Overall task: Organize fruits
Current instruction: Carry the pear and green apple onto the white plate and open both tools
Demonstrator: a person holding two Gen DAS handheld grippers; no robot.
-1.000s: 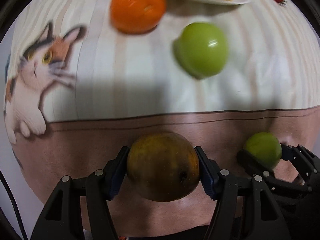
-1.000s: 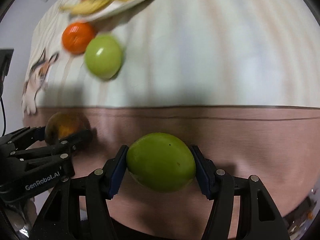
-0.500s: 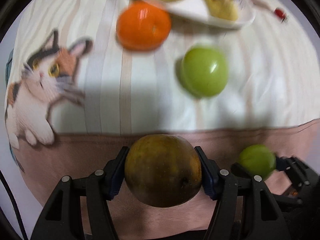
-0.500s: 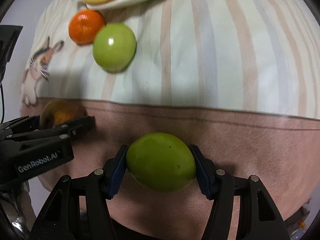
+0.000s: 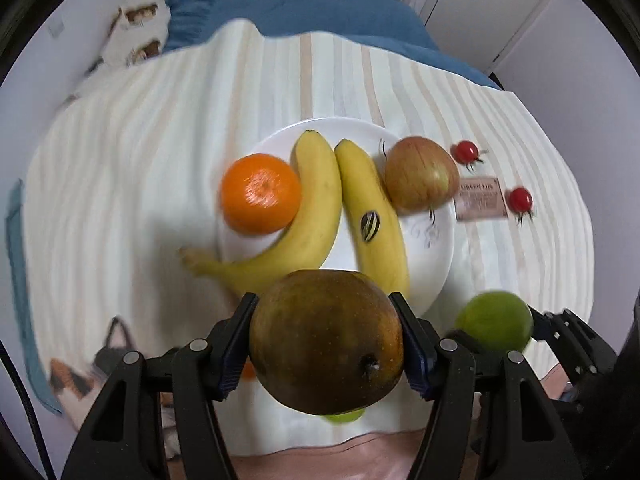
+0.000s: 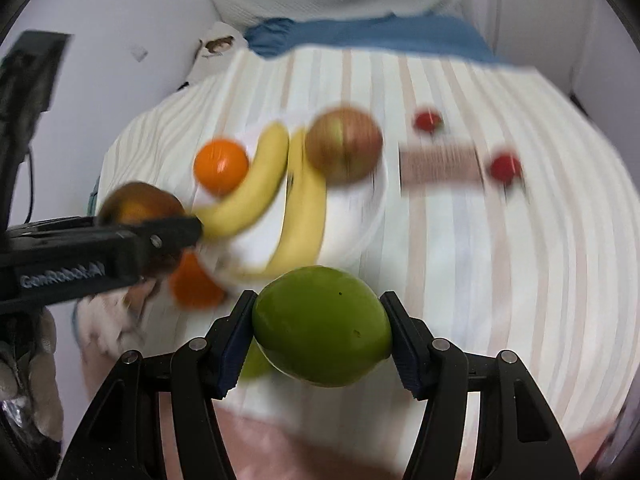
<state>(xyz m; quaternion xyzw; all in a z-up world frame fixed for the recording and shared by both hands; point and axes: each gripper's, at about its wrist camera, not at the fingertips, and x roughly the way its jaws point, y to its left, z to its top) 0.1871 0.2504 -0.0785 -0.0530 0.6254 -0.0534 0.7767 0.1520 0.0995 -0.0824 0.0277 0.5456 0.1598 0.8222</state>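
My left gripper (image 5: 326,344) is shut on a brown-green round fruit (image 5: 326,340), held above the near rim of the white plate (image 5: 436,248). My right gripper (image 6: 320,330) is shut on a green fruit (image 6: 322,326), held just right of the left one; it also shows in the left wrist view (image 5: 496,322). The plate holds an orange (image 5: 260,194), two bananas (image 5: 316,208) and a reddish apple (image 5: 420,178). A second orange (image 6: 194,284) and a green apple (image 5: 344,416) lie on the cloth below the grippers, mostly hidden.
Two small red cherry tomatoes (image 5: 466,152) (image 5: 520,200) and a small printed card (image 5: 480,198) lie right of the plate on the striped cloth (image 5: 140,160). A blue blanket (image 5: 300,12) and a pillow lie at the back. White walls stand on both sides.
Both grippers have moved forward and up with their fruits, from the pink near edge to over the plate's near side. The loose orange and green apple have passed below them.
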